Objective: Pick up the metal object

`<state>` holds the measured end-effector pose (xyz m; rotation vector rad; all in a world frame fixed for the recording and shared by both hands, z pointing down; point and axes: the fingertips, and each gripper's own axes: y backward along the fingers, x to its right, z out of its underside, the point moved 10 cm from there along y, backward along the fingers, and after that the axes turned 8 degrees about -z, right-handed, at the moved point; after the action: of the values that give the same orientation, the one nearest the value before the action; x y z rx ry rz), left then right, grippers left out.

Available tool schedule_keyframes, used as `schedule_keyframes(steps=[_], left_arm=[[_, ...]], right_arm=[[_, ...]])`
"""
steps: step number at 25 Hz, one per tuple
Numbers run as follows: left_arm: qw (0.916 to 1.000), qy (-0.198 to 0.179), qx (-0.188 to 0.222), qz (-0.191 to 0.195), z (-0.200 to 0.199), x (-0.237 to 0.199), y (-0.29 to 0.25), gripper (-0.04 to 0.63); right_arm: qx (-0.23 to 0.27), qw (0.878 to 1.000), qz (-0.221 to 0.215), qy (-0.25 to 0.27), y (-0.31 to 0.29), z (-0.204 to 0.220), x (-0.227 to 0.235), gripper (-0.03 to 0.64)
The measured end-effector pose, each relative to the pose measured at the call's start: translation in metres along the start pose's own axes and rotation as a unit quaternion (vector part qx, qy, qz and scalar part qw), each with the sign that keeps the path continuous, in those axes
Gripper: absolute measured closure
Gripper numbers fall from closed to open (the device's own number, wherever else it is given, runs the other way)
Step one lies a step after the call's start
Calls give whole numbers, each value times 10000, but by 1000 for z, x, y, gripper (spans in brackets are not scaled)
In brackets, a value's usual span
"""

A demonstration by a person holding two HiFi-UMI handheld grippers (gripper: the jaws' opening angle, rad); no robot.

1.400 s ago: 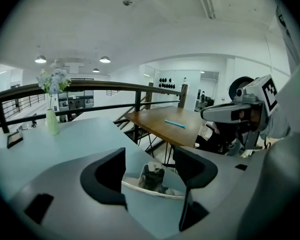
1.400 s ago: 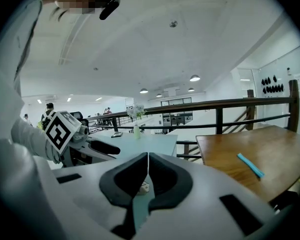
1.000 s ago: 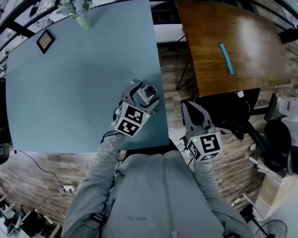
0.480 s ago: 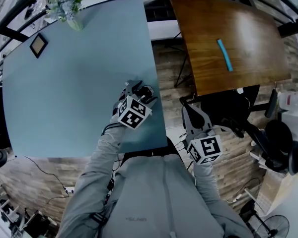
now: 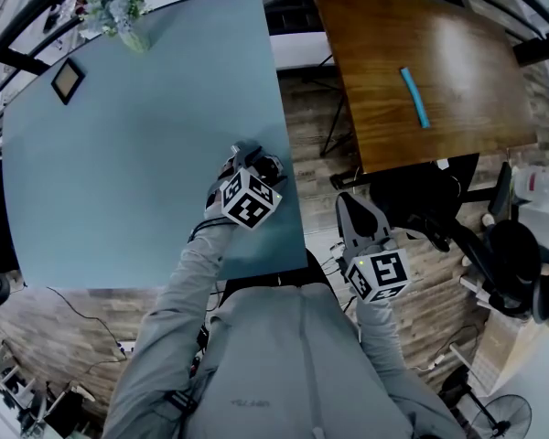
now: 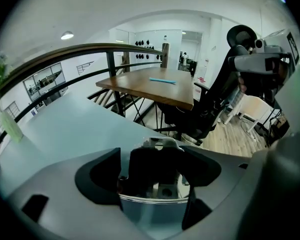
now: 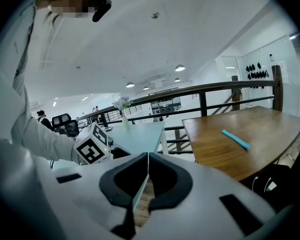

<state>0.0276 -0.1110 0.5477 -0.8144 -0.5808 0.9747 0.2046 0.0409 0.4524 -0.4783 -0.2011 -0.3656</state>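
Left claw [image 5: 254,165] clamping on metal object [image 6: 162,144], sitting near right edge of blue bench [image 5: 119,154]. Right claw [image 7: 146,159] pinched shut, holding nothing, hanging beside bench. Worry: grip slipping, object tumbling over edge.

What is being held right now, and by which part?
The left gripper grips the metal object by its two sides; the right gripper is shut, empty.

Largely masked by the tongs.
Only the top of the metal object [image 6: 160,144] visible between left tongs [image 6: 156,164]; rest buried, shape unclear.
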Motion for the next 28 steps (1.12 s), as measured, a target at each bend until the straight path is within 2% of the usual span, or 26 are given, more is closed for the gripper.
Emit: schedule_keyframes(steps=[6, 11, 16, 28], left_arm=[[9998, 157, -129, 25, 0, -1, -1, 230], [9998, 140, -158, 61, 0, -1, -2, 236], [9997, -29, -220, 85, -2, 4, -2, 279], [9998, 20, -210, -16, -2, 2, 3, 284]], right_arm=[[6, 10000, 8, -45, -1, 2, -2, 592], [19, 9999, 86, -97, 2, 4, -2, 592], [41, 9999, 105, -101, 4, 5, -1, 592], [53, 9999, 104, -86, 5, 2, -1, 592]])
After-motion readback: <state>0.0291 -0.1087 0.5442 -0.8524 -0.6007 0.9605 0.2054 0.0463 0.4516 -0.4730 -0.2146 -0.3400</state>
